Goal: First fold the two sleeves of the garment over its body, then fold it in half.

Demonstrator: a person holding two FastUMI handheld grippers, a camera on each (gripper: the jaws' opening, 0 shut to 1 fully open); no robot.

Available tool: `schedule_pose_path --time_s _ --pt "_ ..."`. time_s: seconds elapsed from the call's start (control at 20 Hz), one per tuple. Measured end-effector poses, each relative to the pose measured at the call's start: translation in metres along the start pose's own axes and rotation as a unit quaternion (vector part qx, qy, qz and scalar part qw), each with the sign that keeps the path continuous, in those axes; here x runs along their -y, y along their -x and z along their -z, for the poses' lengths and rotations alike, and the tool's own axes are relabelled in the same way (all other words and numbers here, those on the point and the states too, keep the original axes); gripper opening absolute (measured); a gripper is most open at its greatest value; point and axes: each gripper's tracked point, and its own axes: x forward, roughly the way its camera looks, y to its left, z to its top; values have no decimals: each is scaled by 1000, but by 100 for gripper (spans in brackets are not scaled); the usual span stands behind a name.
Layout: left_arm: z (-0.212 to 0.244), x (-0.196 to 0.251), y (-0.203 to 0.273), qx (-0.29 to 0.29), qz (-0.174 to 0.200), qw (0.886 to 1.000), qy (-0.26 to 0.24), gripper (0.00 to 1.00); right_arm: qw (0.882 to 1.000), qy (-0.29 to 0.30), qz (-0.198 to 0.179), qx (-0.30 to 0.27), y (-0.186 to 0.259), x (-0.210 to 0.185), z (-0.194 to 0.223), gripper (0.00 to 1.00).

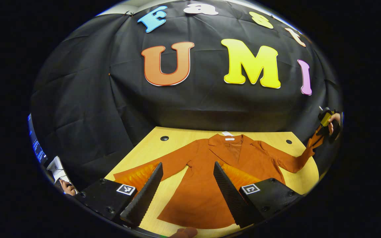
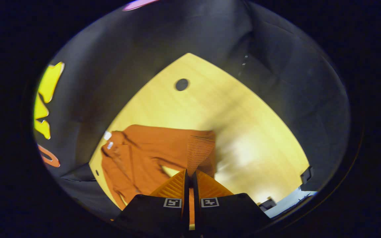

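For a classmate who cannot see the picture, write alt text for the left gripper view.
An orange garment lies spread on a wooden table, collar toward the far wall. The left gripper hovers open above it near the camera. At the far right, the right gripper lifts one sleeve by its cuff.

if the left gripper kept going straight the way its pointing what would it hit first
Most likely the orange garment: the open left gripper points down and forward at its body, spread flat on the wooden table. Depth is hard to judge, but nothing else appears to lie in that line.
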Motion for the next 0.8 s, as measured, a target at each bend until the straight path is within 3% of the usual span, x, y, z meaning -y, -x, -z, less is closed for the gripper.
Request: schedule_pose_path --time_s 0.2,0.45,0.65,0.8 --pt "-1 -24 -10 -1 -6 1000 -1 100 995 89 -48 0 -13 -120 40 6" --pt "2 -39 -15 3 10 1000 4 100 978 180 -100 -28 -62 -259 137 7" --pt "23 -63 -17 1 -4 1000 -13 100 967 228 -89 -69 -124 -316 204 6" --pt "44 -88 -15 -16 -33 998 -41 99 968 215 -84 -94 -162 -343 231 7"
